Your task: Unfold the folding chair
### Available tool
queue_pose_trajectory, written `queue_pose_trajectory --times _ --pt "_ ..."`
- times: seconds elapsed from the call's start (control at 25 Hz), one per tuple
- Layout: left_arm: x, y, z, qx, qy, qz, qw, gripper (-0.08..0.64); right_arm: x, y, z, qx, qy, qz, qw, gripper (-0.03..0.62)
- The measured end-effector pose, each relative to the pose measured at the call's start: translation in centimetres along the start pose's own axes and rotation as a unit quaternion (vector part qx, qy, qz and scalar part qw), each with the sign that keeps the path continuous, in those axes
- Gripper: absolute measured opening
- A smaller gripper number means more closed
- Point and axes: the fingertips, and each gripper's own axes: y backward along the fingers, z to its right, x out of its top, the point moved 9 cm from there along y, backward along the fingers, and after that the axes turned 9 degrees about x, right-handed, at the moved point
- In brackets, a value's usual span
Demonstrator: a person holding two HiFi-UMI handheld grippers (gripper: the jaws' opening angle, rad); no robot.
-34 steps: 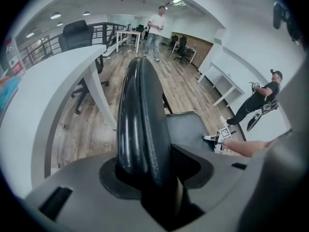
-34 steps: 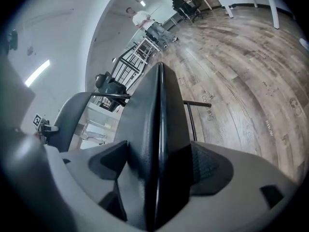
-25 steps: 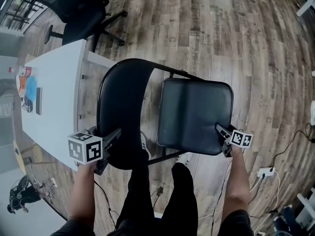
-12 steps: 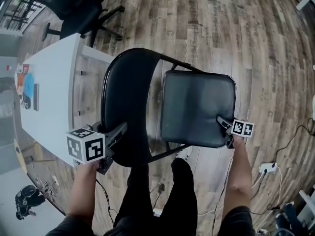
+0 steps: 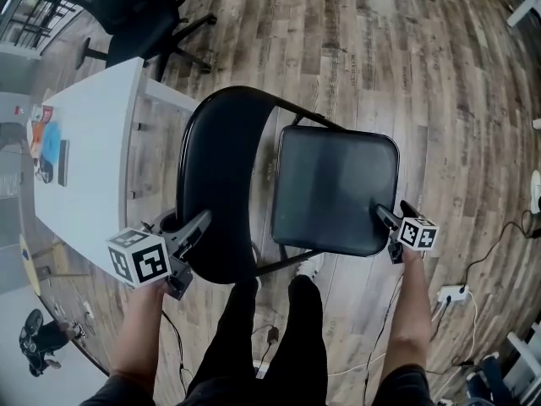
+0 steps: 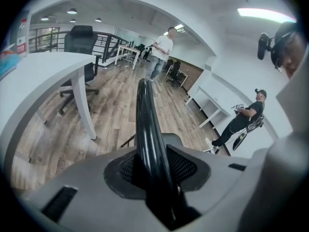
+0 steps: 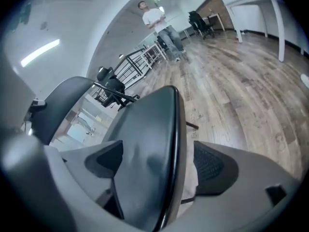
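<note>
The black folding chair stands unfolded on the wood floor, with its padded seat [image 5: 334, 189] flat and its curved backrest [image 5: 224, 184] to the left. My left gripper [image 5: 193, 229] is at the backrest's near top edge. In the left gripper view [image 6: 154, 168] its pads are shut on the backrest's black rim [image 6: 145, 124]. My right gripper [image 5: 389, 216] sits at the seat's near right corner. Its jaws stand wide, with the seat edge [image 7: 169, 144] between them and a gap on the right side [image 7: 159, 163].
A white table [image 5: 93, 159] stands close on the left of the chair, with a black office chair [image 5: 127, 15] beyond it. The person's legs [image 5: 270, 337] are just behind the chair. A power strip and cables [image 5: 452, 294] lie on the floor at the right.
The left jaws have closed onto the backrest rim. The right jaws have spread wider and slid slightly down-right at the seat corner. The chair has shifted a little.
</note>
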Motion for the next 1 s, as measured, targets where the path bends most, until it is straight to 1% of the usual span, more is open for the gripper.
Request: queue_pose_trajectory --times 0.08,0.16,0.2,0.24,0.28,0.32,0.36,0.4,0.44,0.52,0.6,0.68,0.72,0.76,0.84,0.88,0.92,0.96,1.0 --pt "-0.3 1.2 0.1 0.011 -0.015 0.015 0.9997 0.138 1.0 2.1 -3.0 -0.015 0.049 0.021 0.998 0.443" --pt "-0.8 2.1 0.3 0.026 -0.027 0.008 0.9993 0.158 1.4 3.9 -6.9 -0.017 0.078 0.045 0.996 0.442" --pt "-0.9 2.3 0.1 0.028 -0.025 0.001 0.9993 0.158 1.5 4.6 -9.0 -0.014 0.087 0.055 0.995 0.442" --pt "-0.8 2.3 -0.1 0.02 -0.017 -0.004 0.9997 0.17 1.8 5.3 -11.0 -0.012 0.095 0.066 0.993 0.442" --pt "-0.6 2.1 -0.4 0.001 -0.001 -0.005 1.0 0.196 2.2 5.9 -12.8 -0.01 0.102 0.079 0.992 0.442" --pt "-0.3 2.1 -0.8 -0.019 0.019 0.001 0.9996 0.201 2.6 6.5 -14.5 -0.007 0.106 0.091 0.99 0.442" --pt "0.0 2.8 -1.1 -0.03 0.036 0.015 0.9988 0.204 2.7 7.2 -16.3 -0.001 0.105 0.102 0.989 0.442" --pt "0.3 4.3 -1.6 -0.028 0.045 0.035 0.9979 0.204 2.5 7.9 -18.3 0.007 0.103 0.108 0.989 0.442" --pt "0.4 6.3 -2.1 -0.017 0.045 0.058 0.9971 0.204 1.9 8.6 -20.4 0.014 0.102 0.113 0.988 0.442" --pt "0.3 10.6 -2.5 0.007 0.025 0.106 0.994 0.204 1.0 10.2 -24.6 0.015 0.114 0.12 0.986 0.442" --pt "0.2 13.9 -1.8 0.012 0.0 0.163 0.9865 0.199 1.4 11.9 -28.6 0.001 0.145 0.134 0.98 0.442" --pt "-0.3 16.5 -0.5 0.005 -0.016 0.219 0.9757 0.156 2.4 13.7 -32.9 -0.013 0.182 0.155 0.971 0.442" --pt "-0.8 17.8 0.3 0.001 -0.022 0.24 0.9706 0.133 2.7 14.8 -35.4 -0.018 0.199 0.166 0.966 0.44" --pt "-1.5 19.1 1.2 -0.002 -0.029 0.257 0.966 0.107 2.7 15.9 -38.1 -0.022 0.216 0.176 0.96 0.44" --pt "-3.4 21.8 2.8 -0.01 -0.041 0.281 0.9587 0.016 2.2 18.2 -43.7 -0.032 0.251 0.194 0.948 0.439" --pt "-4.4 23.0 3.5 -0.016 -0.047 0.289 0.9559 0.009 1.7 19.4 -46.3 -0.04 0.268 0.204 0.941 0.433" --pt "-5.5 24.1 4.1 -0.023 -0.054 0.296 0.9534 0.006 1.0 20.5 -48.7 -0.05 0.281 0.217 0.933 0.405" --pt "-6.5 25.3 4.7 -0.029 -0.061 0.301 0.9511 0.006 0.2 21.6 -50.9 -0.065 0.29 0.233 0.926 0.294" --pt "-7.7 26.5 5.2 -0.035 -0.068 0.306 0.949 0.006 -0.9 22.7 -52.8 -0.081 0.296 0.247 0.919 0.168"
